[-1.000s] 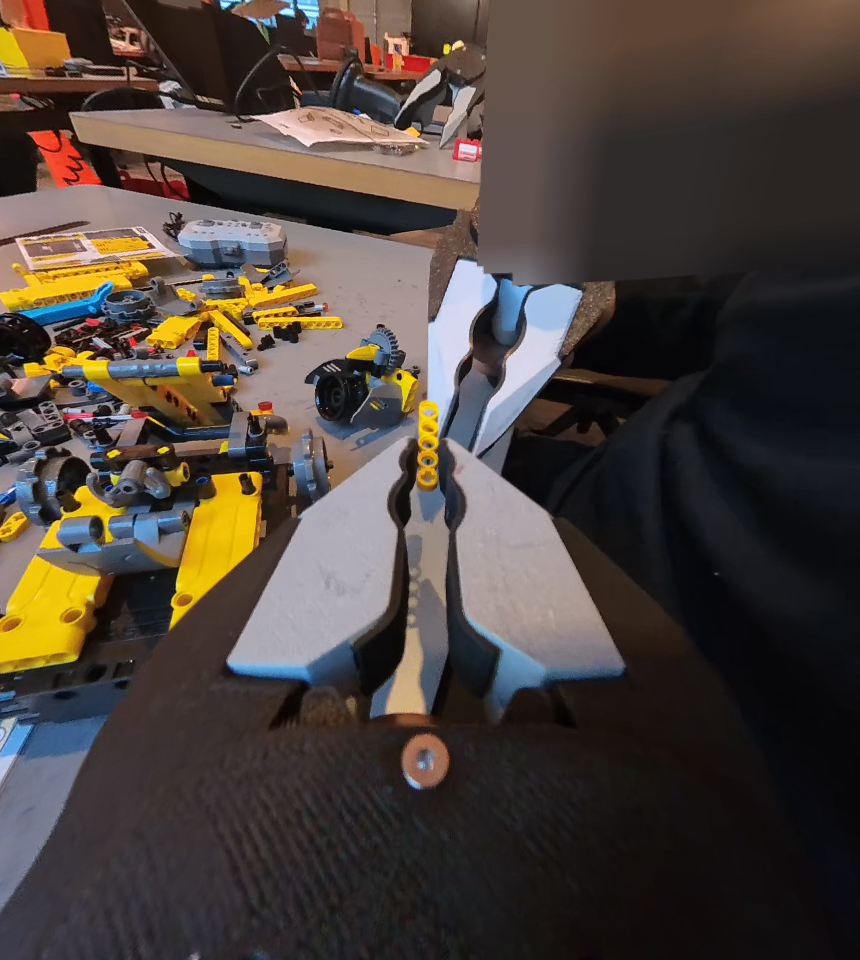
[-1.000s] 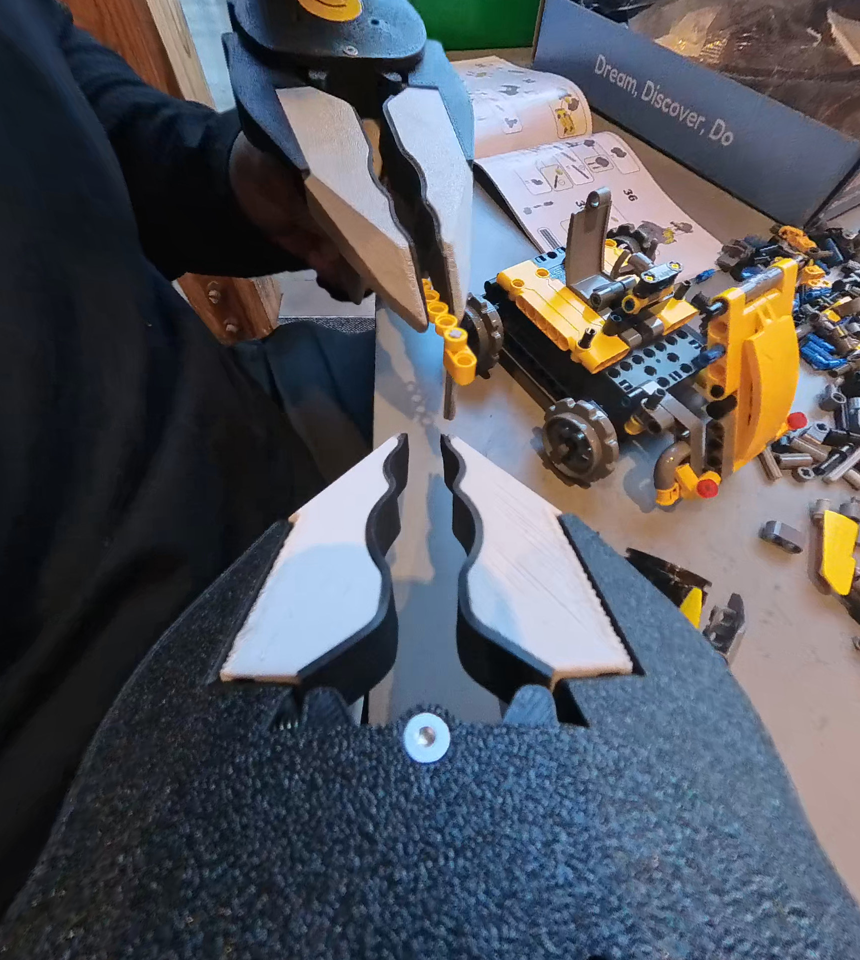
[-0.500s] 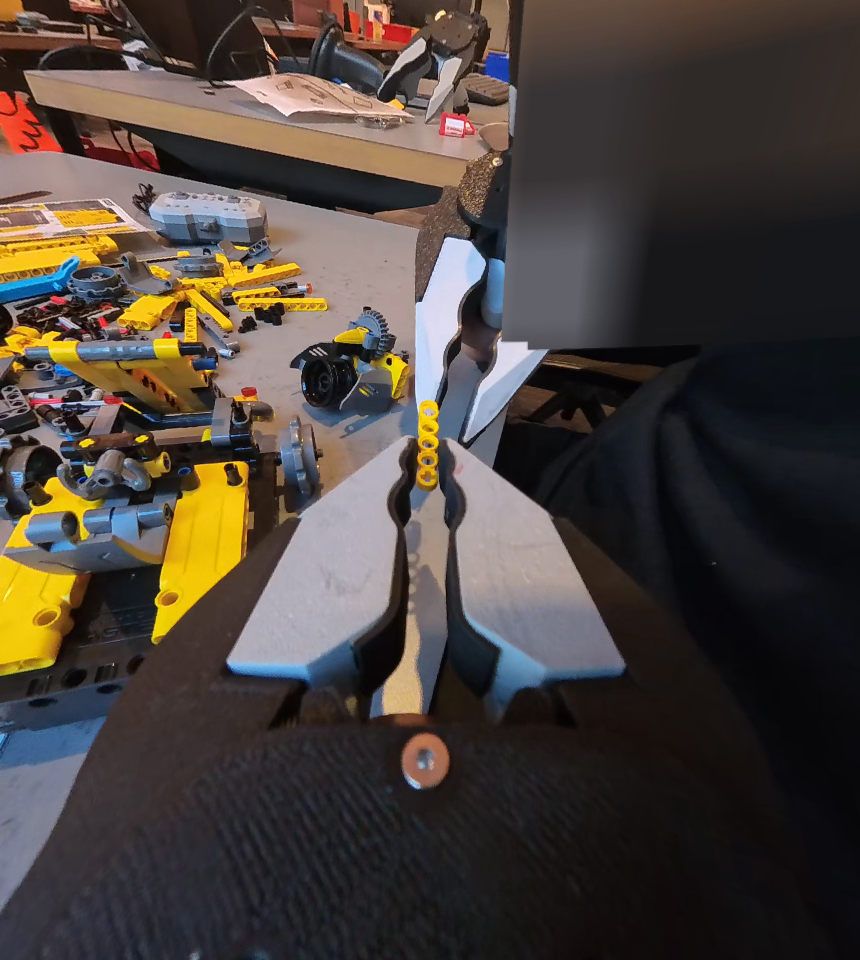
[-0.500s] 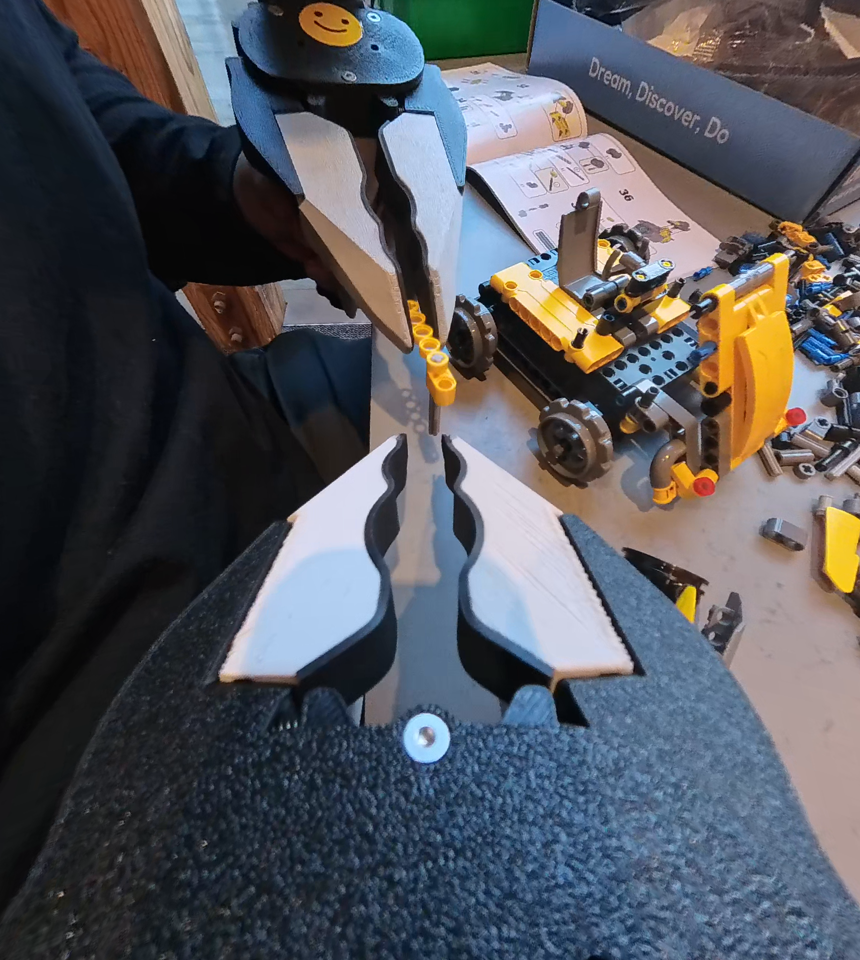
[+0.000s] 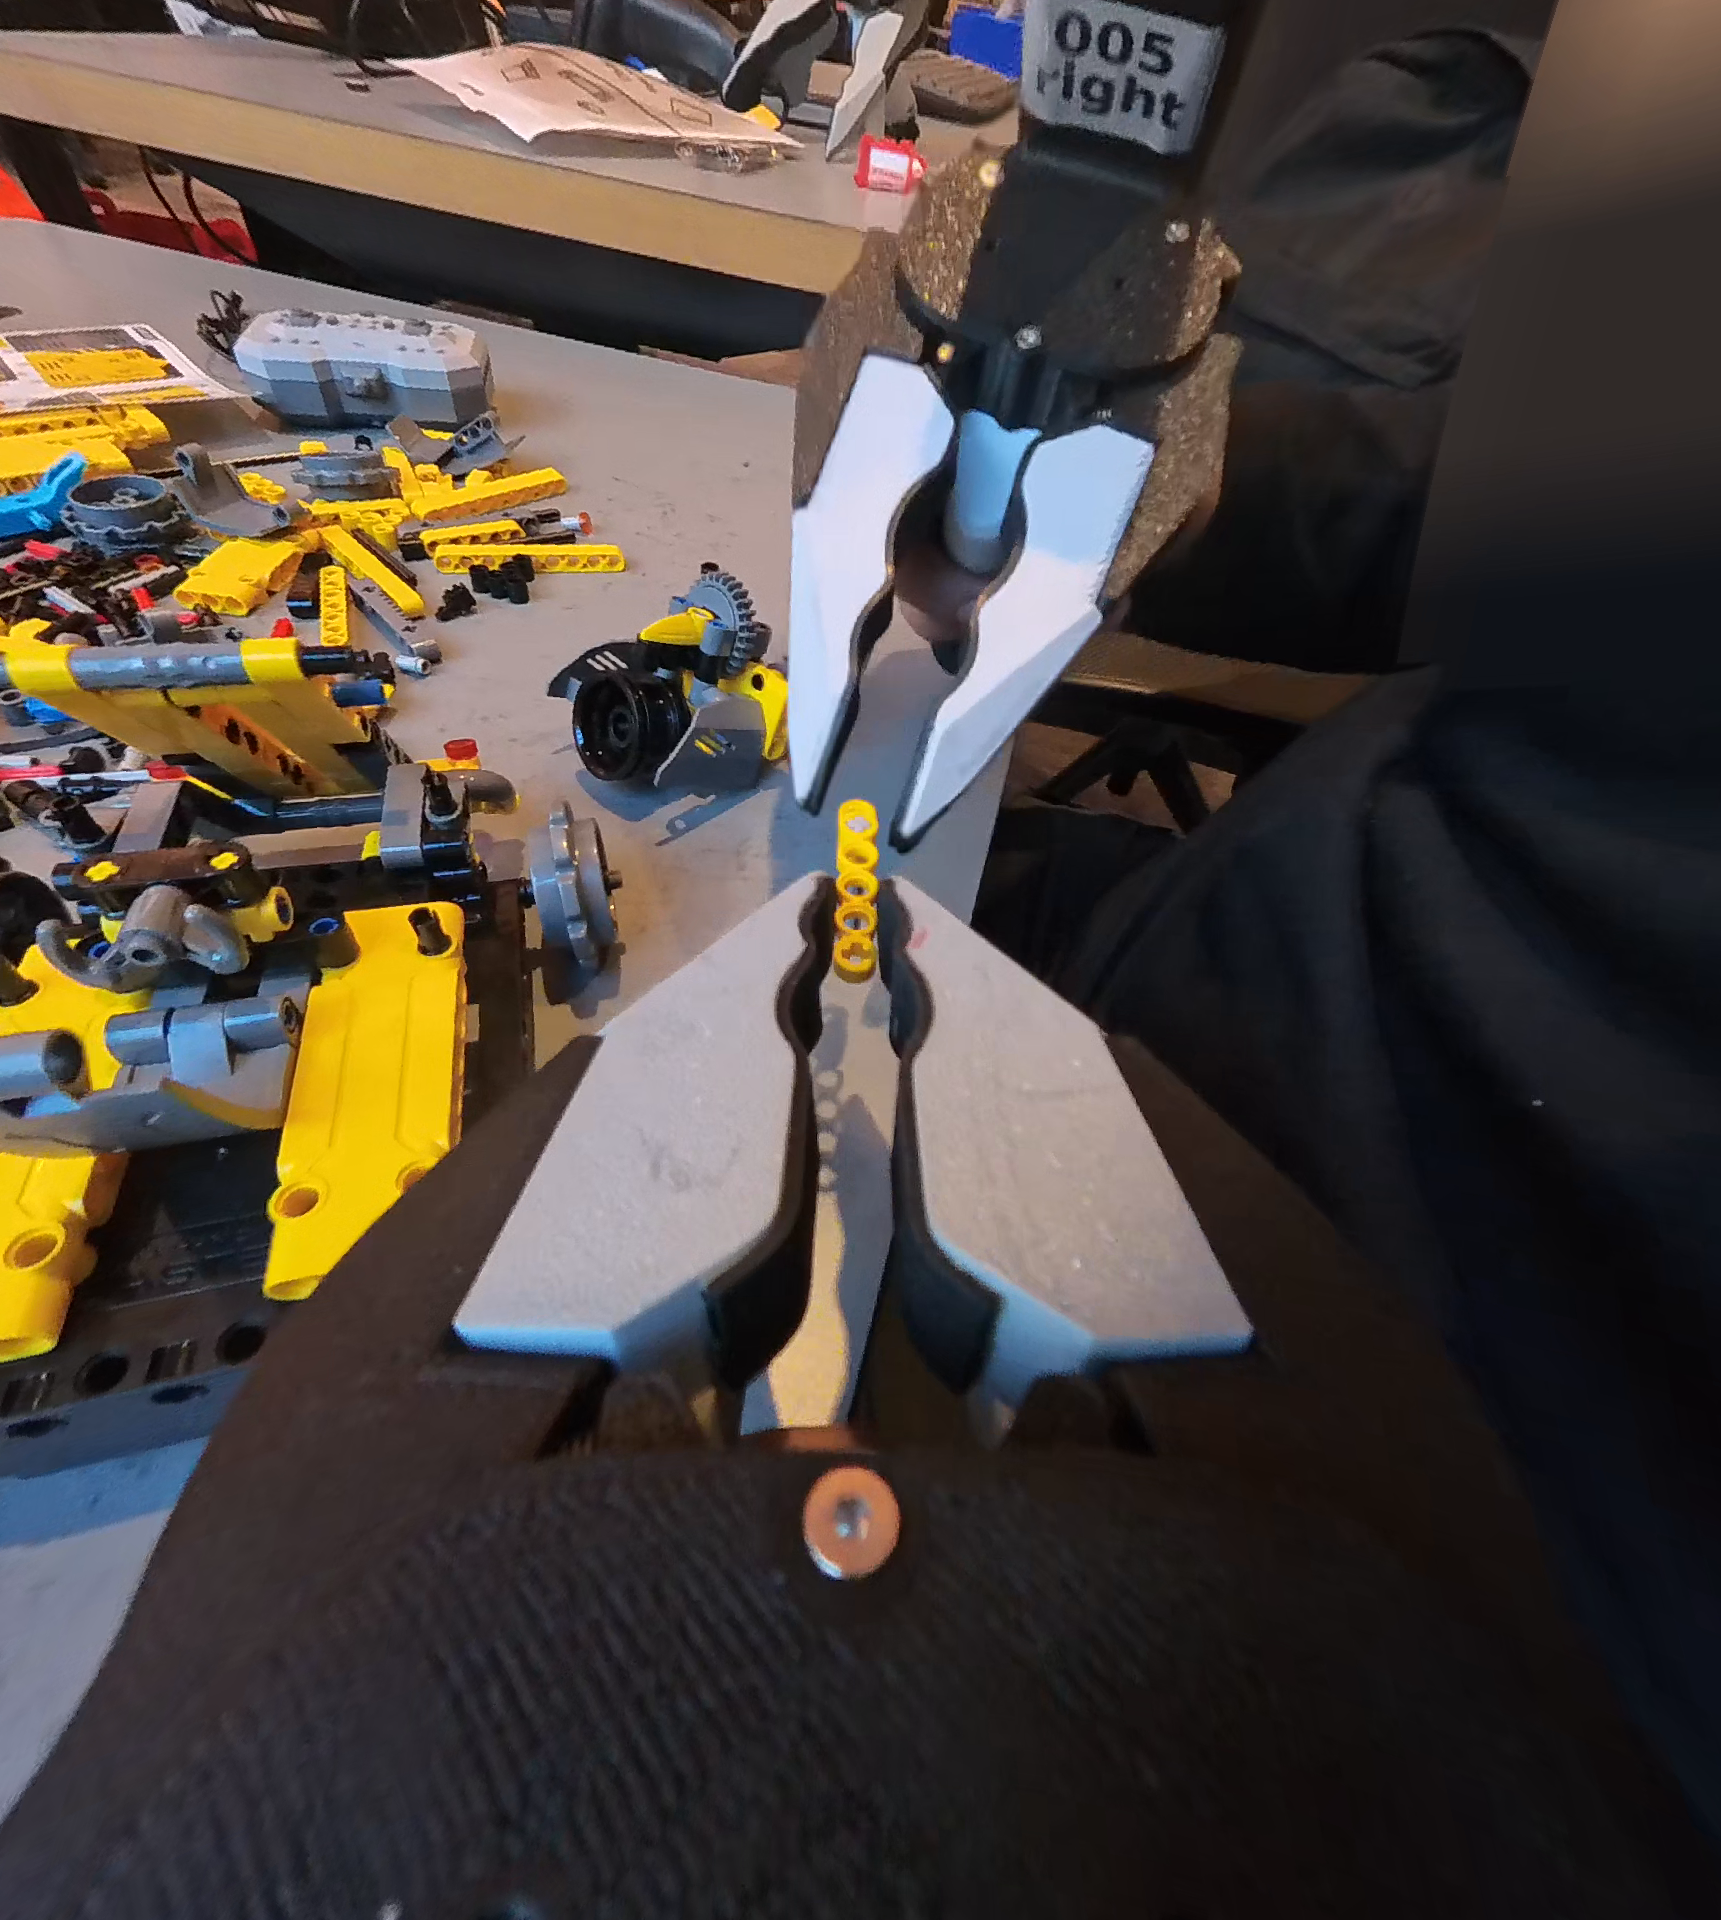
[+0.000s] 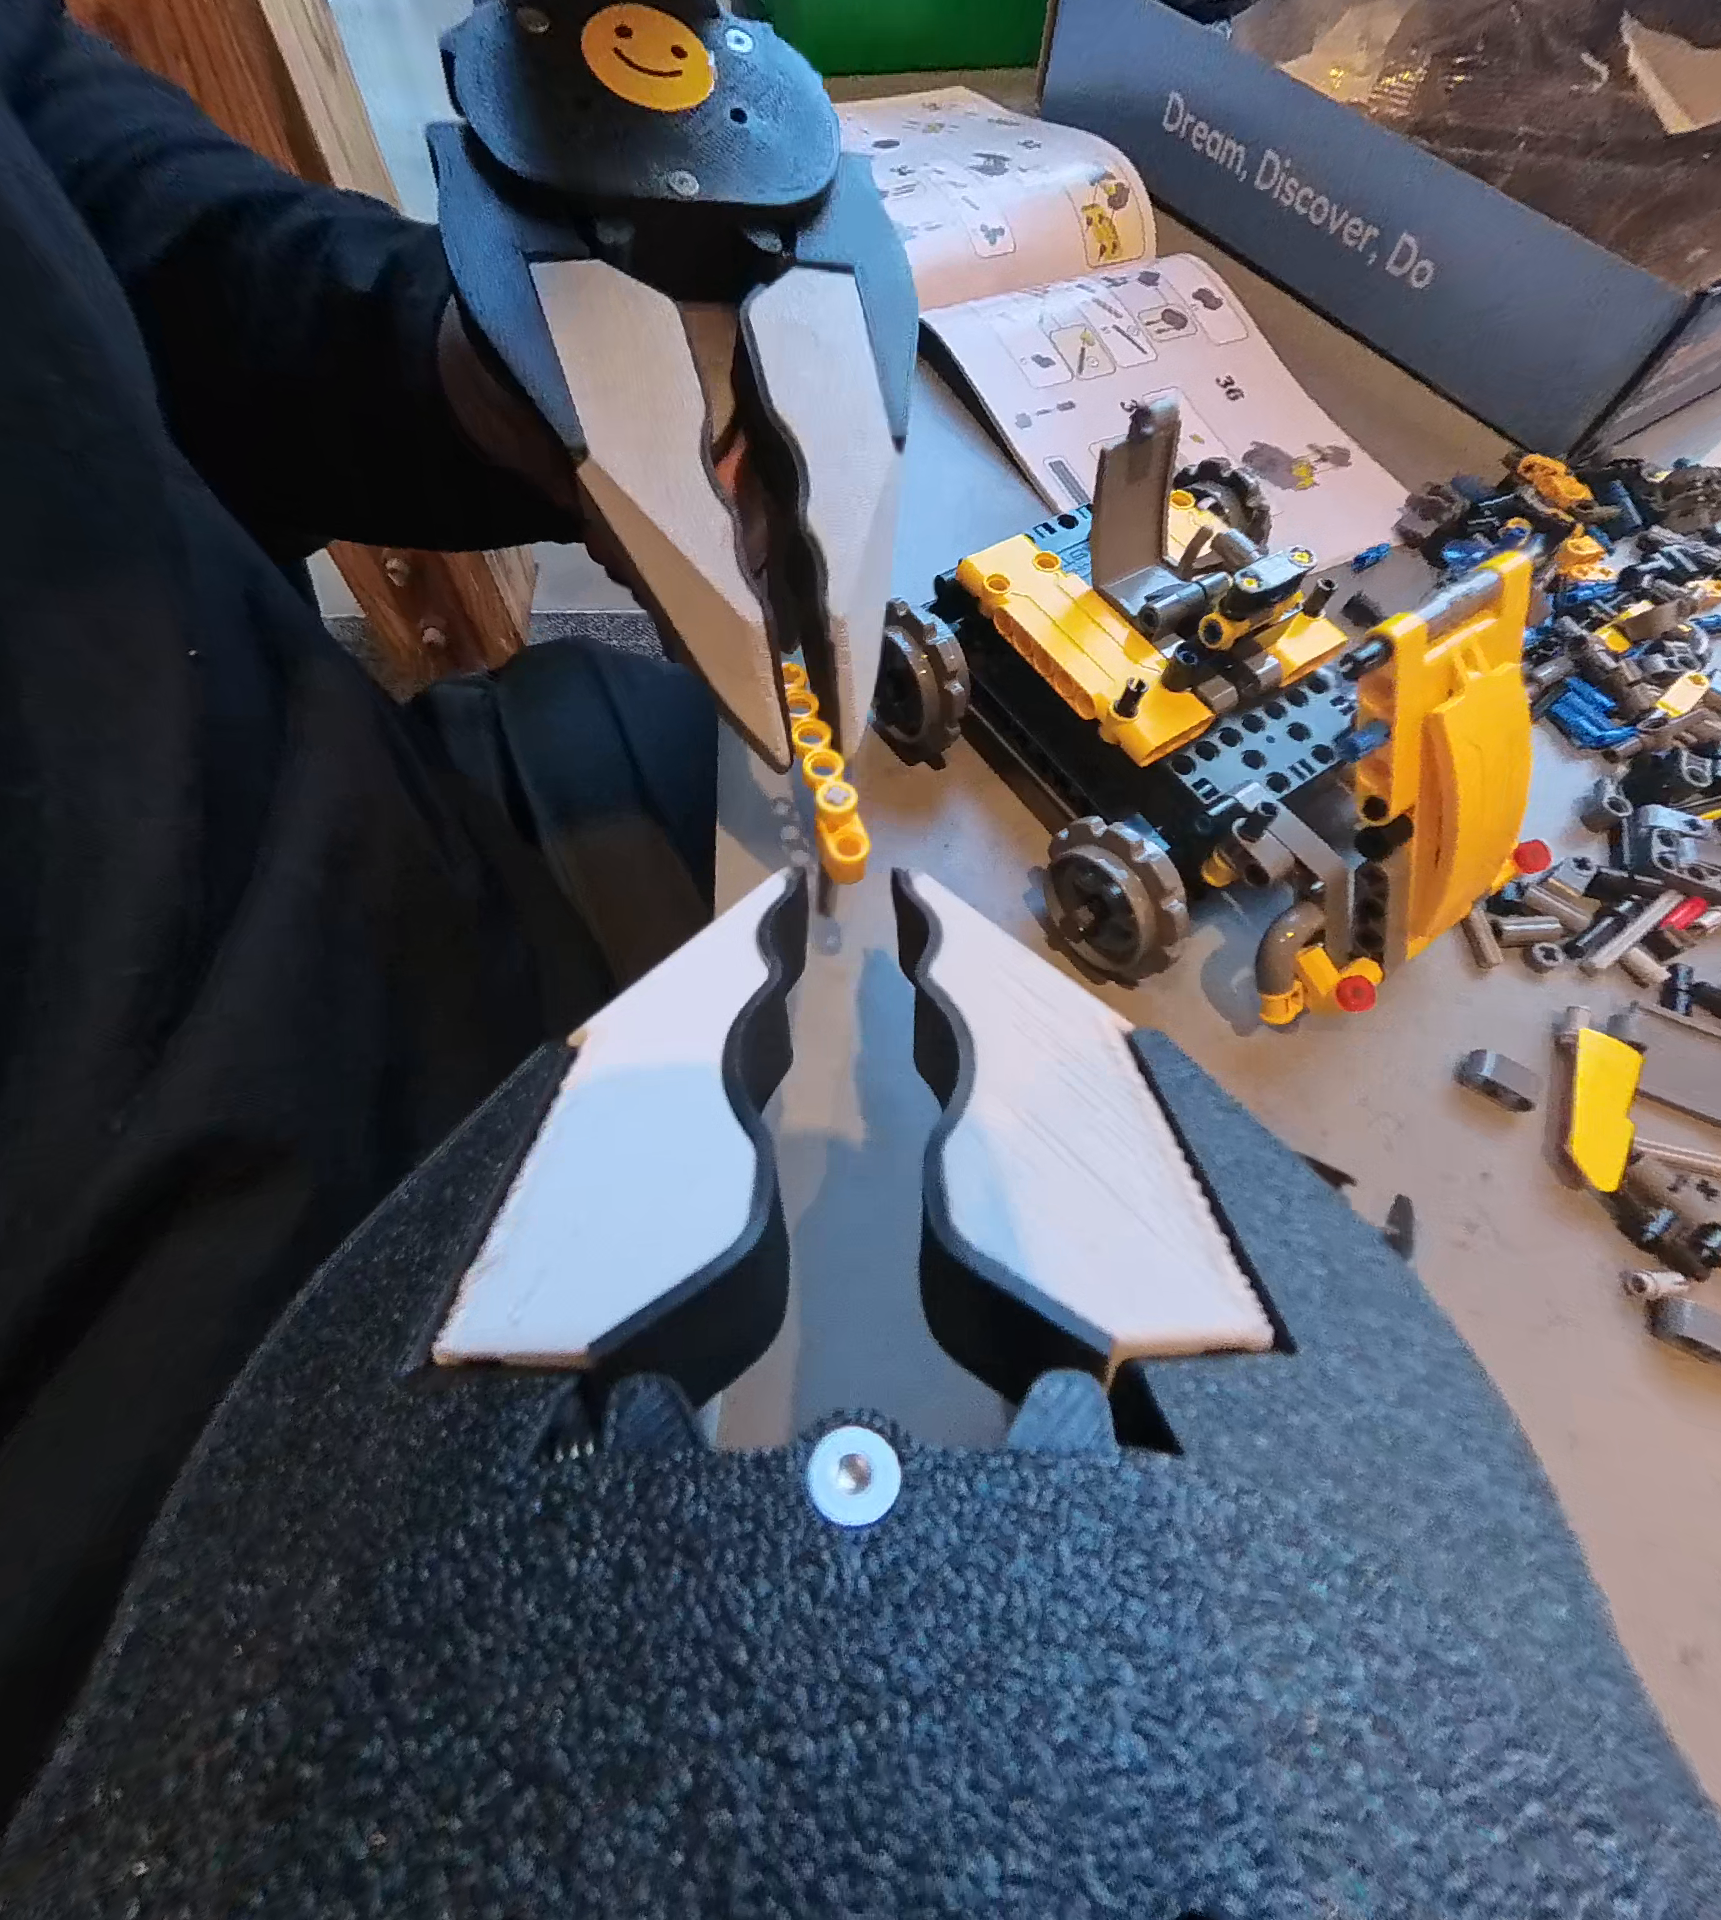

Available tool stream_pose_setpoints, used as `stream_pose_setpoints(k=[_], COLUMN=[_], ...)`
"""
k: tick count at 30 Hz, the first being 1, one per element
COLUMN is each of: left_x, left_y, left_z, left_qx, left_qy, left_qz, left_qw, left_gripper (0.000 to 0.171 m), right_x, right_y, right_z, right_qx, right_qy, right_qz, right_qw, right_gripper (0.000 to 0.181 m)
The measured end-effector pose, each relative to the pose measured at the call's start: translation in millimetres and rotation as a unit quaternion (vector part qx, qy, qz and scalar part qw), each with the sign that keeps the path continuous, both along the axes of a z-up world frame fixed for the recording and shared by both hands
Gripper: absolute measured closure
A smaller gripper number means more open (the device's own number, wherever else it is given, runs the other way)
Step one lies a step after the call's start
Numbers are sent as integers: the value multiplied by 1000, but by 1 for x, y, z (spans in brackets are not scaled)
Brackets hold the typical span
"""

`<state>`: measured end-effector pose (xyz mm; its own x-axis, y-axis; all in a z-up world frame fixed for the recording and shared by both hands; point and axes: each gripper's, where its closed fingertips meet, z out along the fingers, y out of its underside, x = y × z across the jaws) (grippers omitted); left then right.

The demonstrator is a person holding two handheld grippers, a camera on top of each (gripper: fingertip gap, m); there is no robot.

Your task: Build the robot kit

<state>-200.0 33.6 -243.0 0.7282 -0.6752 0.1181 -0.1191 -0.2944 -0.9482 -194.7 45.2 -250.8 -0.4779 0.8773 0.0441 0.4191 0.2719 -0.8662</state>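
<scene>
Left gripper pinches one end of a short yellow perforated beam, its jaws pressed onto it; the free end sticks out past the fingertips, above the near edge of the grey table. Right gripper faces it tip to tip, jaws spread a little with nothing between them, the beam's free end just at its fingertips; contact cannot be told. A partly built yellow-and-black tracked vehicle stands on the table just beside both tools. Loose yellow, grey, black and blue parts lie scattered beyond. An open instruction booklet lies behind the vehicle, beside a dark box.
</scene>
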Motion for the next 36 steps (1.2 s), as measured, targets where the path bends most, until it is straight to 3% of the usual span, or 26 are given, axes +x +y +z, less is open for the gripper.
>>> stream_pose_setpoints(k=[6,12,28,36], left_x=[3,6,10,3], left_y=[0,-1,0,-1], left_z=[-4,-10,-22,-23], left_qx=[-1,-3,-10,-32], left_qy=[18,42,93,79], left_qz=[-5,-9,-8,-5], left_qw=[1000,999,996,996], left_gripper=[167,167,167,167], right_x=[-3,0,4,-2], right_y=[-6,-9,-9,-9], right_z=[6,-6,-17,-17], right_qx=[20,70,136,167], right_qy=[-12,-60,-148,-179], right_qz=[33,72,121,136], right_qw=[999,993,972,960], right_gripper=[165,173,174,174])
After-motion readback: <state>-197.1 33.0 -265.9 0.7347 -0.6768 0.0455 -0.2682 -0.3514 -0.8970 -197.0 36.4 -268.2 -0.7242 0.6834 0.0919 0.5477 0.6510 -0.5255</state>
